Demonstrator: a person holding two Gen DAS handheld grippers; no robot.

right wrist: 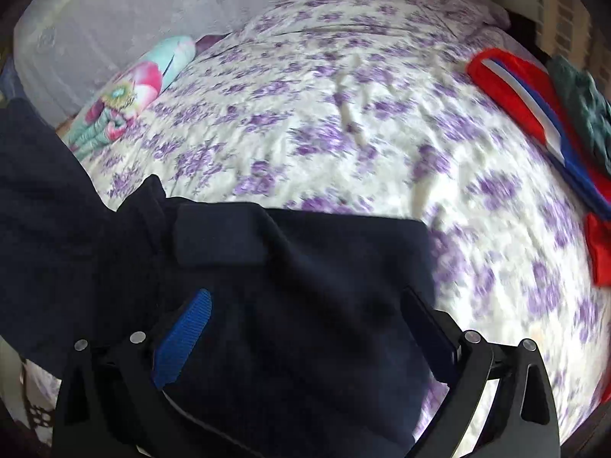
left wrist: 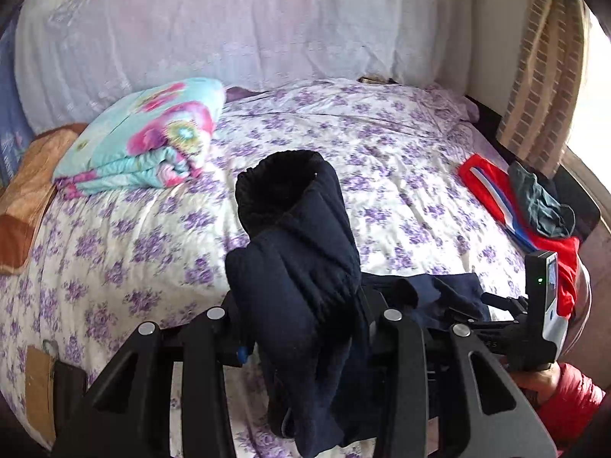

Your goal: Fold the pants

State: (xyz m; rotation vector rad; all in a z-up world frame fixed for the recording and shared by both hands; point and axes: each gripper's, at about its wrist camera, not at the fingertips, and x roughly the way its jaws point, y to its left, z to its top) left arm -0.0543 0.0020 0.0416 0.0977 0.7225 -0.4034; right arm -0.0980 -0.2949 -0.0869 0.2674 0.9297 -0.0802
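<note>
While a bunched length of the dark navy pants [left wrist: 298, 252] is clamped between the closed-in fingers of the left gripper [left wrist: 305, 347], the fabric is held raised off the bed [left wrist: 382, 175], presumably so that one part of the garment can be carried over another. From that grip a ribbed cuff is seen standing up past the fingertips, and the rest of the cloth is draped down between the black finger frames. More of the same pants [right wrist: 290, 290] is laid across the right gripper [right wrist: 305, 328], whose jaws are set wide on either side of a thick fold; whether the pads are actually pressed on the cloth cannot be told, since the fabric hides them (the view is also blurred). The garment is thus stretched between both tools above the near edge of the bed. Further out, a folded floral quilt [left wrist: 149, 137] is kept near the far left corner, and red clothing [left wrist: 508, 206] is piled along the right edge, so the middle of the flowered sheet is left free for folding.
</note>
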